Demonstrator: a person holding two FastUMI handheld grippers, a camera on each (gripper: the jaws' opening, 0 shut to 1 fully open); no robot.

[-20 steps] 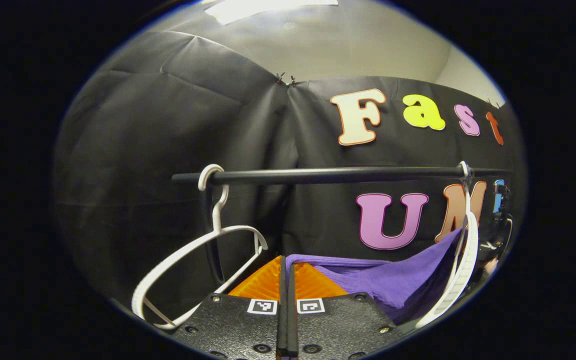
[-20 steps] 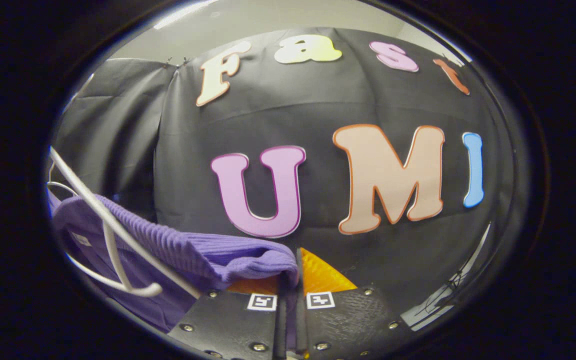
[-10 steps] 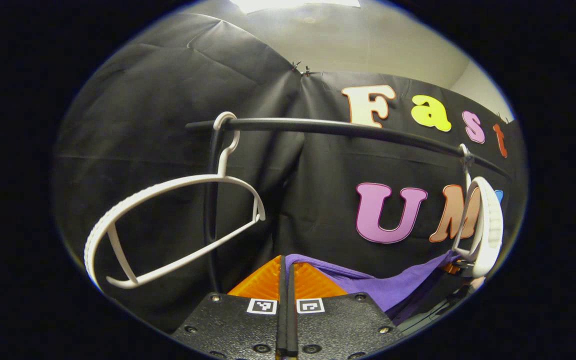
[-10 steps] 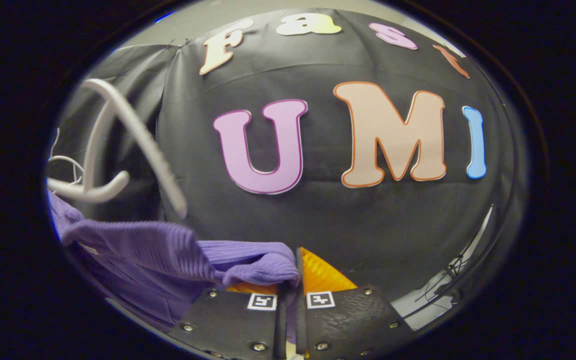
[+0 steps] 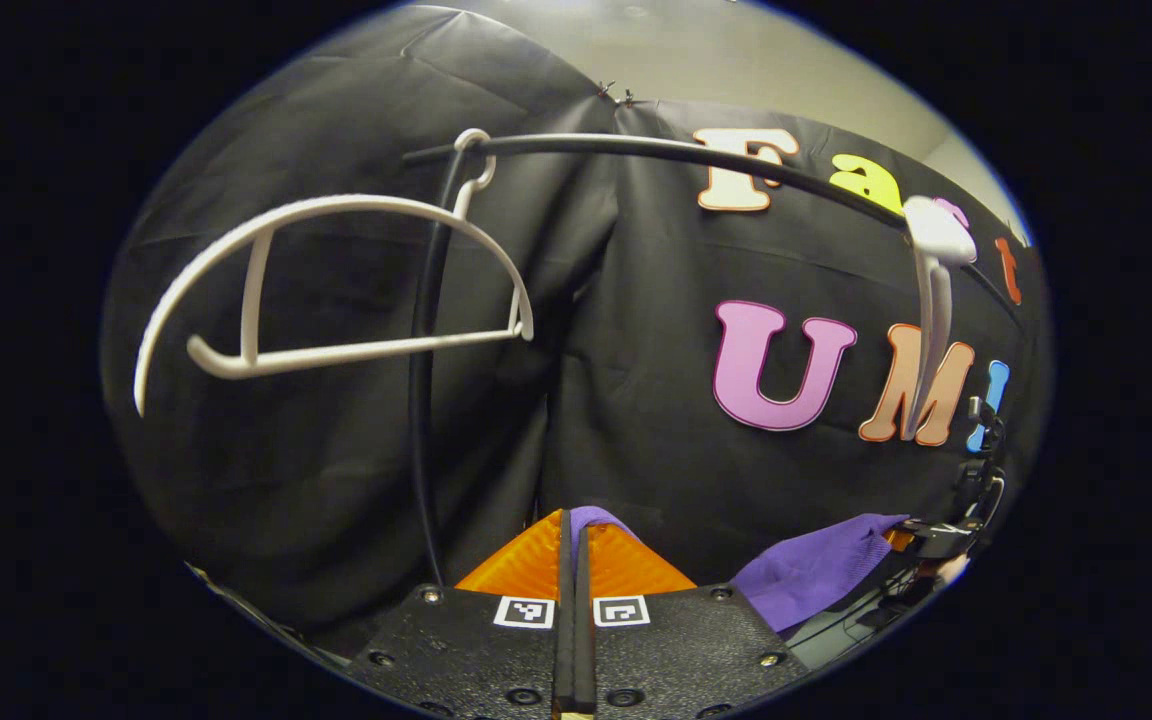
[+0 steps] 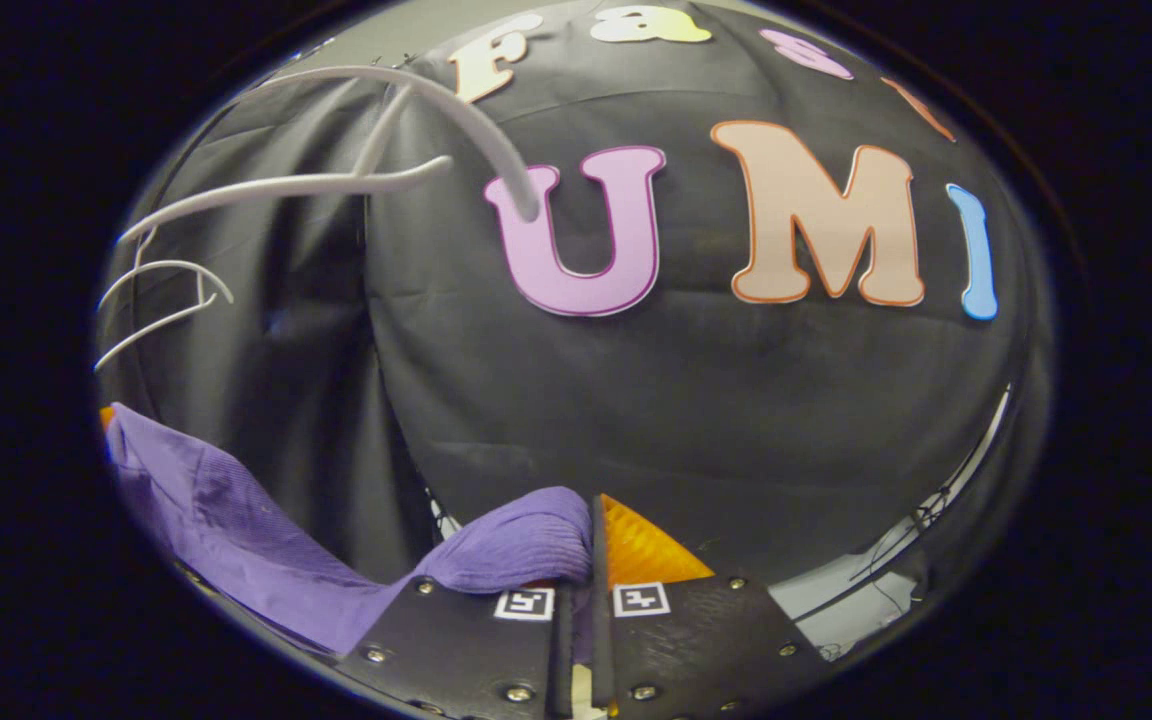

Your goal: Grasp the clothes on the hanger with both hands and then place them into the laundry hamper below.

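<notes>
The purple knit garment (image 6: 236, 545) is off the hangers and sags between my two grippers. In the right gripper view, my right gripper (image 6: 586, 512) is shut on a bunched edge of it, and the cloth droops away to the left. My left gripper (image 5: 573, 522) is shut on another edge, with a small purple fold showing at the fingertips. The rest of the garment (image 5: 816, 568) hangs low at the right, running to the other gripper (image 5: 936, 540). Two bare white hangers (image 5: 336, 280) (image 5: 931, 300) hang from the black rail (image 5: 686, 150) above.
The rail's black upright post (image 5: 421, 400) stands just left of my left gripper. In the right gripper view the near white hanger (image 6: 416, 130) swings overhead and a second hanger (image 6: 161, 300) hangs farther left. The black cloth wall is close behind.
Both grippers have dropped with the garment, so rail and hangers now sit higher in both views. The garment has slipped off the right hanger, which now hangs bare and turned.
</notes>
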